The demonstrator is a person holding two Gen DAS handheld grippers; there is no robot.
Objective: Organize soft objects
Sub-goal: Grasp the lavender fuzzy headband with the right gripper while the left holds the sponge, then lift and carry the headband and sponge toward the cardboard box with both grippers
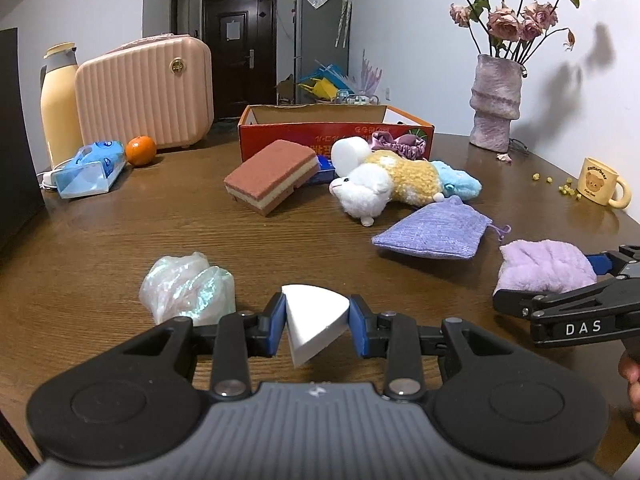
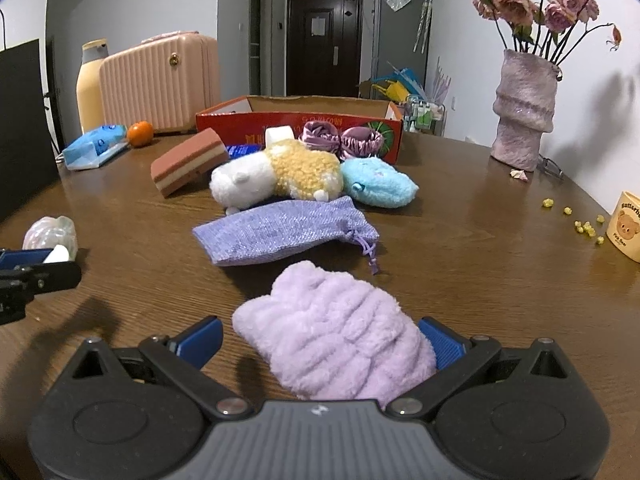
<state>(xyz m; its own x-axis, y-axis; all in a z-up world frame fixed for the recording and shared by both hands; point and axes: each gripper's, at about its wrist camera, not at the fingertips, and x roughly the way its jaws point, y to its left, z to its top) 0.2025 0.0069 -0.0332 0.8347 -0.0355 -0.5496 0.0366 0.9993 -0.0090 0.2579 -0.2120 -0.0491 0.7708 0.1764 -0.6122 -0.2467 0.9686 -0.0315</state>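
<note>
My left gripper [image 1: 318,326] is shut on a white wedge-shaped foam sponge [image 1: 314,318], held just above the wooden table [image 1: 120,240]. In the right wrist view that same left gripper [image 2: 36,260] shows at the left edge. A fluffy lilac cloth [image 2: 332,332] lies on the table between the fingers of my right gripper [image 2: 320,342], which stands open; the left pad [image 2: 200,340] is clear of the cloth, and the cloth rests against the right pad. Beyond it lie a purple drawstring pouch [image 2: 280,234], a white-and-yellow plush sheep [image 2: 276,178] and a light blue plush [image 2: 378,182].
An open red cardboard box [image 1: 280,136] stands at the back, with a layered brown sponge [image 1: 272,176], a white foam cylinder [image 1: 350,152] and purple scrunchies [image 2: 340,140] before it. An iridescent bag [image 1: 186,288], tissue pack [image 1: 90,168], orange [image 1: 140,150], pink case [image 1: 144,92], vase [image 1: 496,100] and mug [image 1: 602,188] surround.
</note>
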